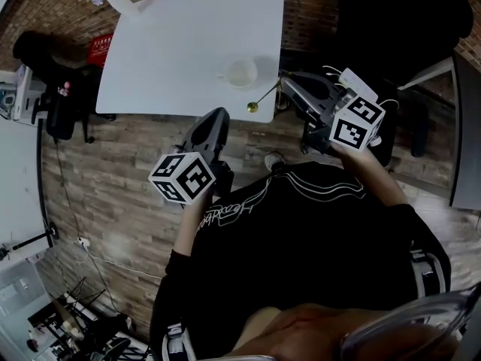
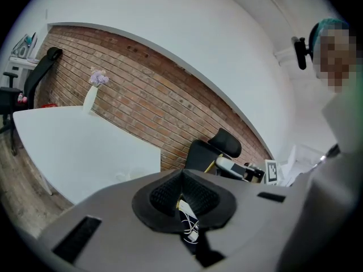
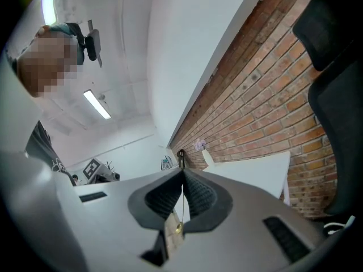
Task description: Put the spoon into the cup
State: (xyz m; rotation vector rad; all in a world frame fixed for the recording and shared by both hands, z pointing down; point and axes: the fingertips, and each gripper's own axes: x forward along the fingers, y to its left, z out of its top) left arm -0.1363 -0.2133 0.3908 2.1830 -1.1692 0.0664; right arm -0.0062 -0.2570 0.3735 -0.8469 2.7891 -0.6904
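A white cup [image 1: 241, 72] stands near the front edge of the white table [image 1: 173, 51]. My right gripper [image 1: 286, 86] is shut on the thin handle of a gold spoon [image 1: 253, 106], whose bowl hangs just past the table's front edge, below and right of the cup. In the right gripper view the spoon [image 3: 178, 226] runs down between the closed jaws of the right gripper [image 3: 182, 175]. My left gripper [image 1: 217, 116] is held below the table edge, left of the spoon. Its jaws in the left gripper view [image 2: 181, 178] are shut with nothing between them.
A white vase with purple flowers [image 1: 113, 0] stands at the table's far left corner. Black office chairs stand to the left [image 1: 52, 70] and at the upper right [image 1: 398, 21]. A brick wall [image 2: 170, 112] runs behind the table.
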